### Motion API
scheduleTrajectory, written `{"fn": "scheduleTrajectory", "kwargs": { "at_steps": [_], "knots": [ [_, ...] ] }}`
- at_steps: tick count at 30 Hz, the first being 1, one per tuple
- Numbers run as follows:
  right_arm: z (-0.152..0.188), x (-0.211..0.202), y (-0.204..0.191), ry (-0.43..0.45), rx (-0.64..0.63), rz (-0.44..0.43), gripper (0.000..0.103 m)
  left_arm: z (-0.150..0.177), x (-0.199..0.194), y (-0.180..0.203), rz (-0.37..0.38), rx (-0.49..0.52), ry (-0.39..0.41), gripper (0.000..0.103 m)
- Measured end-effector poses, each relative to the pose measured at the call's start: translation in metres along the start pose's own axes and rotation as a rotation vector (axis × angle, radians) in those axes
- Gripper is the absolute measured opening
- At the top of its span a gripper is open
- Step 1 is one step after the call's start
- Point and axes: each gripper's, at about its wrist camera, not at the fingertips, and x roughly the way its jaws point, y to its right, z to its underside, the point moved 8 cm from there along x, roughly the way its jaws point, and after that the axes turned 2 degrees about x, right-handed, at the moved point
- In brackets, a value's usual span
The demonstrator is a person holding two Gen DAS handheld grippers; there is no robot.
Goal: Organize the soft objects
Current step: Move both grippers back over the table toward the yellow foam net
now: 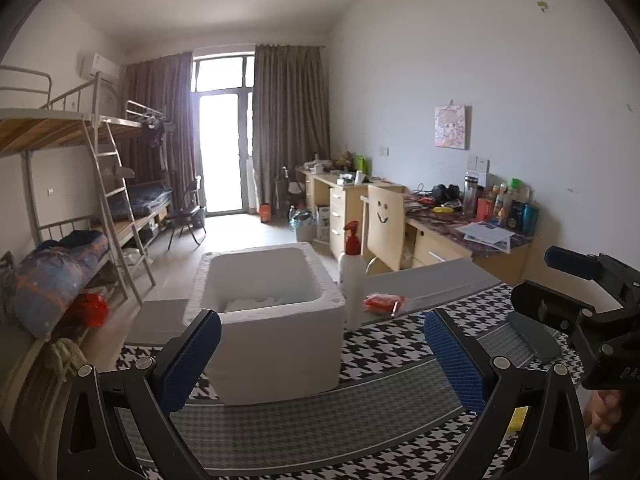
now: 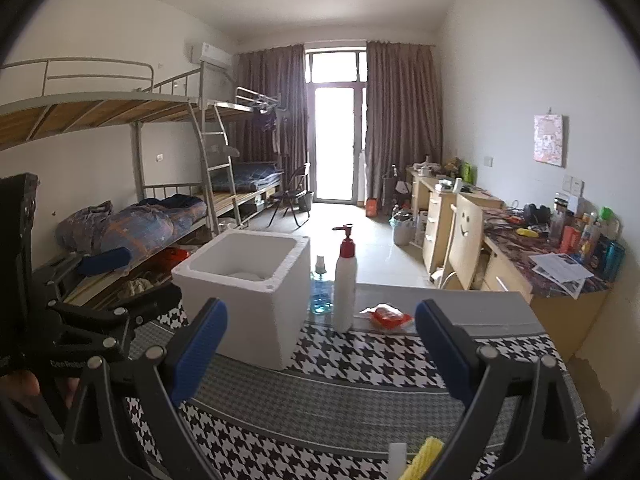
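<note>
The table [image 2: 360, 412], under its houndstooth cloth, carries everything in question. The white foam box [image 1: 272, 320] stands open-topped ahead of my left tongs [image 1: 320, 356], slightly left of their line; something white lies low inside, which I cannot identify. The pump bottle [image 2: 345, 284] stands upright just right of the box. The red packet [image 2: 390, 316], judged the soft item to be sorted, lies flat beyond the bottle, long axis running roughly left to right. In the right wrist view it sits between the blue pads, ahead of my right tongs [image 2: 320, 352]; in the left it lies right of centre. I judge the right tongs the better placed. Both tongs are held level above the cloth, spread wide and holding nothing. A yellow object [image 2: 424, 460] shows at the near edge, partly hidden.
</note>
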Motion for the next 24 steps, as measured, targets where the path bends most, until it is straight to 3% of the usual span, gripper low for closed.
{"fn": "scheduleTrajectory", "kwargs": {
  "at_steps": [24],
  "knots": [
    [0.020, -0.025, 0.038, 0.006, 0.069, 0.099, 0.097, 0.018, 0.001, 0.038, 0.087, 0.022, -0.007, 0.102]
  ]
}}
